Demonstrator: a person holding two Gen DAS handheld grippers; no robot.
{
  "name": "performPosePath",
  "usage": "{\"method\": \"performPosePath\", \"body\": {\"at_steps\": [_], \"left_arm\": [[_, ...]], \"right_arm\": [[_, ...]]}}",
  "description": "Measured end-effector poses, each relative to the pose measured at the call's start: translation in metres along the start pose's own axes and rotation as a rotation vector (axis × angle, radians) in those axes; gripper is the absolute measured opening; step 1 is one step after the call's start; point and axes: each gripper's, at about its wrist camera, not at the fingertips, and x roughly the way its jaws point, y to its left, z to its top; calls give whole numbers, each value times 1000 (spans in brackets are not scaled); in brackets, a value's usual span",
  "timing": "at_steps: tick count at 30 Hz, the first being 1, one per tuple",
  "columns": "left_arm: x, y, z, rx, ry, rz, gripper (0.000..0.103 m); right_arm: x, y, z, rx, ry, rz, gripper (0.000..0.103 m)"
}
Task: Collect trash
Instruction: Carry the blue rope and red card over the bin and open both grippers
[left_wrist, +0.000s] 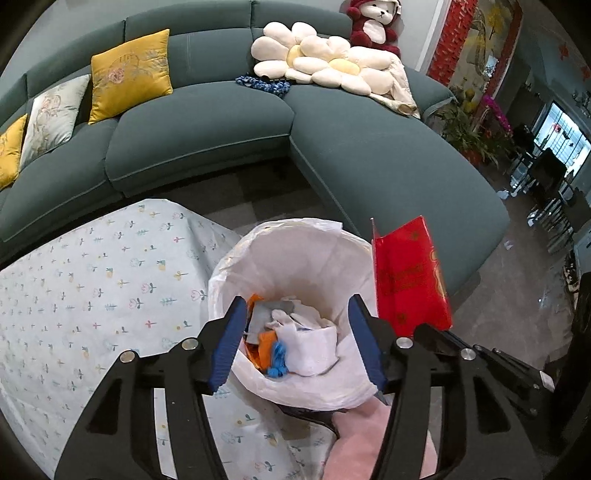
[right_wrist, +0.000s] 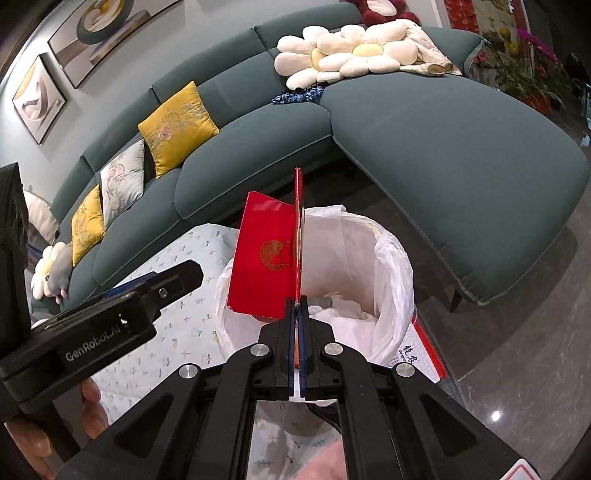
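Note:
A bin lined with a white bag (left_wrist: 295, 254) stands beside the table and holds crumpled white, orange and blue scraps (left_wrist: 291, 332). My left gripper (left_wrist: 297, 341) is open and empty, right above the bin's mouth. My right gripper (right_wrist: 296, 314) is shut on a red envelope (right_wrist: 264, 258) with gold print and holds it upright over the near rim of the bin (right_wrist: 391, 266). The envelope also shows in the left wrist view (left_wrist: 410, 277), just right of the bin.
A table under a floral cloth (left_wrist: 92, 288) lies left of the bin. A curved teal sofa (left_wrist: 207, 133) with yellow cushions and flower pillows runs behind. A red-edged box (right_wrist: 424, 354) lies on the floor by the bin. Potted plants (left_wrist: 469, 133) stand far right.

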Motion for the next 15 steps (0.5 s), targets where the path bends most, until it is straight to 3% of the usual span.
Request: {"method": "performPosePath", "body": {"at_steps": [12, 15], "left_arm": [[4, 30, -8, -58, 2, 51, 55], [2, 36, -10, -70, 0, 70, 61]], "right_arm": [[22, 18, 6, -30, 30, 0, 2], [26, 23, 9, -44, 26, -18, 9]]}}
